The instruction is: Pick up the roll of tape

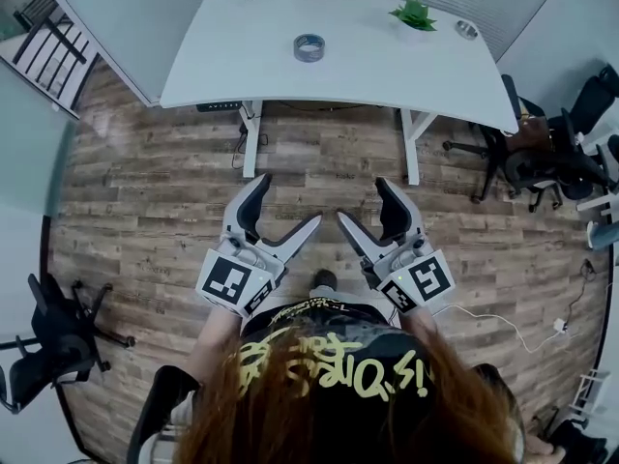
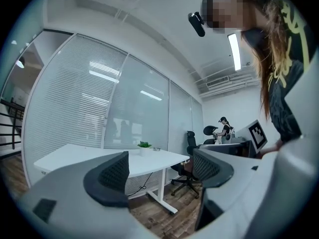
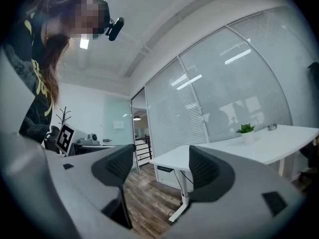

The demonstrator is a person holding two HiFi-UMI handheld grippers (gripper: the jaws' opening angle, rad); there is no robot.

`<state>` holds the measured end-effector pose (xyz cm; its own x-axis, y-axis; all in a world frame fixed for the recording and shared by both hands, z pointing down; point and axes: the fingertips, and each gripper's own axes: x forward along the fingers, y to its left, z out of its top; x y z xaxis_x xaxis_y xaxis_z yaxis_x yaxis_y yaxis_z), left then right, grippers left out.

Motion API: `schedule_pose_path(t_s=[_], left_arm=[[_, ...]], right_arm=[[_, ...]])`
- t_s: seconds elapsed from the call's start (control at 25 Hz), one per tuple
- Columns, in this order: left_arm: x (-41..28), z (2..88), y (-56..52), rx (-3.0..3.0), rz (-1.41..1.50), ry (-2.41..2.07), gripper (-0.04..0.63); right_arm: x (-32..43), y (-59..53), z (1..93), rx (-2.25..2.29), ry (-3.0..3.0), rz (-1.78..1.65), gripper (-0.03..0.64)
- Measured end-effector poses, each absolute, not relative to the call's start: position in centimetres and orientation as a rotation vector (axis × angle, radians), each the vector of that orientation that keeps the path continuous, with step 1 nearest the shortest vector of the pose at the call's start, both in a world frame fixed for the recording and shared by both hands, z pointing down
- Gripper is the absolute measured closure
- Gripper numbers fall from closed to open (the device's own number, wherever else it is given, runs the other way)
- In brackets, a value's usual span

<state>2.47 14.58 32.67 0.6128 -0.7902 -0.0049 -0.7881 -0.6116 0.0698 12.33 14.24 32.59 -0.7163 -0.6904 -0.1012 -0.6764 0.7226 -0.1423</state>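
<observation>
Person's hair [image 1: 338, 404] fills the bottom edge of the head view. Just ahead, both grippers are held low over the wood floor [image 1: 135, 220], side by side, not touching, angled in toward each other.

Left gripper [image 1: 290, 198]: fingers spread wide, nothing between them. The left gripper view agrees: black pads [image 2: 115, 172] apart, only floor and a table leg in the gap.

Right gripper [image 1: 360, 198]: same, fingers wide, empty. In the right gripper view the pads [image 3: 121, 166] stand apart, again with only floor and a table leg between them.

A white cable [image 1: 503, 325] runs across the floor off to the right. There is a black chair [image 1: 48, 346] at lower left and a cluster of office chairs [image 1: 532, 153] at the right, by the table end.

Further out is a white table [image 1: 387, 71], well apart from both grippers. The roll of tape [image 1: 309, 47] lies flat on the tabletop, a bit left of centre, with nothing touching it. A potted plant [image 1: 414, 14] sits near the far edge to its right, with a small metal dish [image 1: 467, 30] just past the plant. Both are well apart from the tape.

Behind the table is a glass wall with blinds [image 2: 75, 108]. The tape can't be made out in either gripper view. The plant and dish show in both.
</observation>
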Motion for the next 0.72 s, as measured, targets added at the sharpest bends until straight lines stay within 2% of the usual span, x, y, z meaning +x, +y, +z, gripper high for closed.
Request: schedule_pose_path(t_s=[0.28, 0.72], left_arm=[[4.4, 33.0, 11.7, 2.726, -0.059, -1.44, 0.201], [2.8, 32.5, 10.5, 2.711, -0.054, -1.443, 0.201]], right_arm=[[14.1, 10.8, 33.7, -1.015, 2.824, -0.184, 0.284], [12.7, 9.4, 32.6, -0.995, 2.8, -0.184, 0.284]])
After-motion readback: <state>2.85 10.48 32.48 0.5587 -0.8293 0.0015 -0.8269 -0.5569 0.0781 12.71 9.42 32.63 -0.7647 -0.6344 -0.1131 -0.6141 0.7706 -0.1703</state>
